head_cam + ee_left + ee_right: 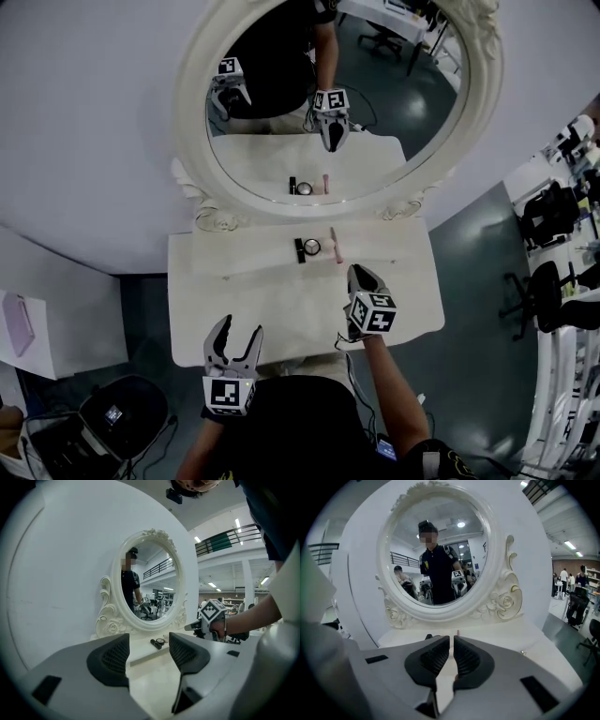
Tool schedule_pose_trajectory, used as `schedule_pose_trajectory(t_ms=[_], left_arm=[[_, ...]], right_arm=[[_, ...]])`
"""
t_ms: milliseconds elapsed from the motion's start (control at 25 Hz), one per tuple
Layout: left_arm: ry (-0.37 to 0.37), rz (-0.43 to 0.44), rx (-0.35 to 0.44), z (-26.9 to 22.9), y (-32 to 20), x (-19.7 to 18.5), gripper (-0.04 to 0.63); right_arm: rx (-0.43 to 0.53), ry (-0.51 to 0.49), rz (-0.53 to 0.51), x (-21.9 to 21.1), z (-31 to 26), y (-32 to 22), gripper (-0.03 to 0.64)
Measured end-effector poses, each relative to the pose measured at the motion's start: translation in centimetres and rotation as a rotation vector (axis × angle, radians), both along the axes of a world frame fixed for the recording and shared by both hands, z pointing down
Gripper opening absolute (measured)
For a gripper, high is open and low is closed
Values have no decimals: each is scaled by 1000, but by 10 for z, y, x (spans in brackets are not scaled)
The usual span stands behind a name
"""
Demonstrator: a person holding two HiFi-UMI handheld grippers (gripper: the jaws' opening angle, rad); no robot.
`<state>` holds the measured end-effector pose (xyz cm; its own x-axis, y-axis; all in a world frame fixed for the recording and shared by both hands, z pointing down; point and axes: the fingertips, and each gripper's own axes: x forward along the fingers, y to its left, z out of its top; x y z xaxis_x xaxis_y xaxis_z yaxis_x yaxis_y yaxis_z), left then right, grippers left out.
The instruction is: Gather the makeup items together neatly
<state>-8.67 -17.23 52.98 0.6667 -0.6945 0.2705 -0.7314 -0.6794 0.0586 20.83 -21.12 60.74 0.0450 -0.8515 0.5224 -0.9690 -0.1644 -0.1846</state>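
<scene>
**Makeup grouped below mirror; both grippers empty**

In the head view, three makeup items are seen at frame centre, on the table's (234,309) raised ledge below the mirror (192,112). A black tube (299,250) and a compact (311,247) lie just beside each other, with a pink stick (335,246) to their right. The left gripper (238,328) is held at lower left, jaws apart, nothing between them. The right gripper (358,272) is held right of centre, jaws together, empty.

This was a large open lab hall, staged with a white vanity table (281,309) and an ornate oval mirror (192,112) against a white panel. Black office chairs (544,211) stood on grey floor. A railed mezzanine (229,538) and ceiling strip lights (240,525) showed beyond.
</scene>
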Motion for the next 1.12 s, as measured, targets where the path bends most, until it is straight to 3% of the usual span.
schedule_pose_trajectory(t_ms=[200,280,400,480,560,640,760,840,880,960,1000,1120], left_arm=[[79,76,111,-34,-3,18,233],[90,124,194,-51,1,28,219],[33,211,369,-81,16,40,192],[4,226,428,-97,32,44,181],[30,193,432,-111,50,46,167],[119,118,382,-124,71,47,155],[35,115,453,-145,109,54,141],[88,73,436,-158,137,60,133],[79,68,442,-162,151,63,126],[-30,94,501,-167,180,69,98],[-38,84,509,-170,194,70,84],[136,-29,433,-177,227,66,35]], right_arm=[[109,62,24,-25,-65,58,17],[155,80,26,-33,-89,78,17],[225,109,16,-41,-122,103,17],[270,128,0,-43,-142,121,17],[311,143,-24,-44,-160,141,15],[354,141,-55,-46,-178,163,15],[410,116,-108,-52,-203,201,15],[446,93,-136,-53,-217,227,15],[462,84,-151,-53,-222,239,15],[482,78,-187,-56,-231,263,15],[487,78,-208,-57,-235,274,15],[505,84,-271,-67,-243,303,15]])
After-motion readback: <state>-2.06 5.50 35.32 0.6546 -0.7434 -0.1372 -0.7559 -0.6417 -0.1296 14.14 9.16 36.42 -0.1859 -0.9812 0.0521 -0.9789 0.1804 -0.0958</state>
